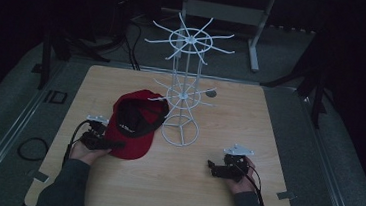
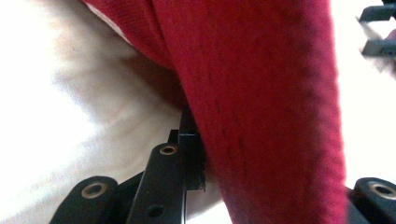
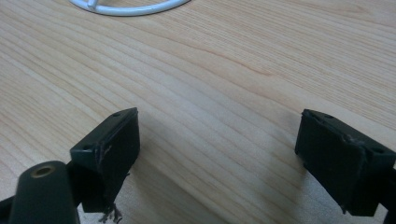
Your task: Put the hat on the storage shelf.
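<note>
A red cap [image 1: 134, 121] lies on the wooden table [image 1: 198, 189], crown side down, its dark inside facing up and its brim towards the person. My left gripper [image 1: 110, 147] is at the brim's near-left edge. In the left gripper view the red brim [image 2: 261, 102] runs between the jaws, and the left pad [image 2: 189, 149] lies against the cloth; the other pad is hidden behind it. My right gripper [image 1: 210, 166] rests low at the front right of the table. Its jaws [image 3: 219, 149] stand wide open with bare wood between them.
A white wire rack [image 1: 184, 90] with two tiers of spokes stands just right of the cap; its ring base [image 3: 130, 7] lies ahead of my right gripper. Dark floor and cables surround the table. A metal frame stands at the far side.
</note>
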Motion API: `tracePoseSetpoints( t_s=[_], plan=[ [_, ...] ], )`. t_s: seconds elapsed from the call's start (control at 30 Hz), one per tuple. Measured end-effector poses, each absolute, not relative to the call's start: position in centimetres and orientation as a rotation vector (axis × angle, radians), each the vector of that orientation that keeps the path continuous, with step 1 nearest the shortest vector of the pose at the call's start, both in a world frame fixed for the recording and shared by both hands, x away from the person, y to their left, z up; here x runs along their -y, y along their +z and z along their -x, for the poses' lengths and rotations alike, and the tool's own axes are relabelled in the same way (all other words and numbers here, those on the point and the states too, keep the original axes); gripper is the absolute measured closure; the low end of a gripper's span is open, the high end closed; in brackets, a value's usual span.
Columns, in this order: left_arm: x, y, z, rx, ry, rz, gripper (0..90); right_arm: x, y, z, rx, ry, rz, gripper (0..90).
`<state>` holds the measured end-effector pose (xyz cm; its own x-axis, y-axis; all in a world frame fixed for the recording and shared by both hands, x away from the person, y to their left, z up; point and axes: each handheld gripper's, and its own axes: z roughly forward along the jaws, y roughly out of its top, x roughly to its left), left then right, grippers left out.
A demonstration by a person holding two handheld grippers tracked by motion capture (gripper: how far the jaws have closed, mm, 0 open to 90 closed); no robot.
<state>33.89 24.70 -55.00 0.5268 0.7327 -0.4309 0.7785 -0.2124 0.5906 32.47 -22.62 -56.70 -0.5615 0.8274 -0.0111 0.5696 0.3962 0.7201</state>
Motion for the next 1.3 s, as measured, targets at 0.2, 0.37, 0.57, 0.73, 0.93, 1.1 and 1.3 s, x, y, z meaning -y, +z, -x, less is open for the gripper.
tracePoseSetpoints(
  t_s=[0.2, 0.37, 0.57, 0.73, 0.93, 1.1, 1.3],
  plan=[
    [-24.3, -53.8, -32.3, -1.185, -0.004, -2.007, 78.5, 22.6, -56.7, -32.5, -2.290, 0.966, -1.205, 13.7],
    [-24.3, -53.1, -31.8, -1.170, 0.053, -1.976, 83.5, 22.6, -56.7, -32.5, -2.290, 0.966, -1.204, 13.7],
    [-24.4, -52.6, -31.6, -1.202, 0.129, -1.941, 83.9, 22.6, -56.7, -32.5, -2.291, 0.966, -1.205, 13.7],
    [-24.8, -52.2, -31.5, -1.214, 0.158, -1.904, 83.9, 22.6, -56.7, -32.5, -2.290, 0.966, -1.205, 13.7],
    [-25.4, -51.2, -31.3, -1.216, 0.199, -1.850, 83.9, 22.6, -56.7, -32.5, -2.290, 0.966, -1.205, 13.7],
    [-25.6, -50.0, -31.1, -1.212, 0.243, -1.814, 84.0, 22.6, -56.7, -32.5, -2.290, 0.966, -1.205, 13.7],
    [-25.8, -48.9, -31.0, -1.208, 0.285, -1.774, 84.1, 22.6, -56.7, -32.5, -2.290, 0.967, -1.207, 13.7]
  ],
)
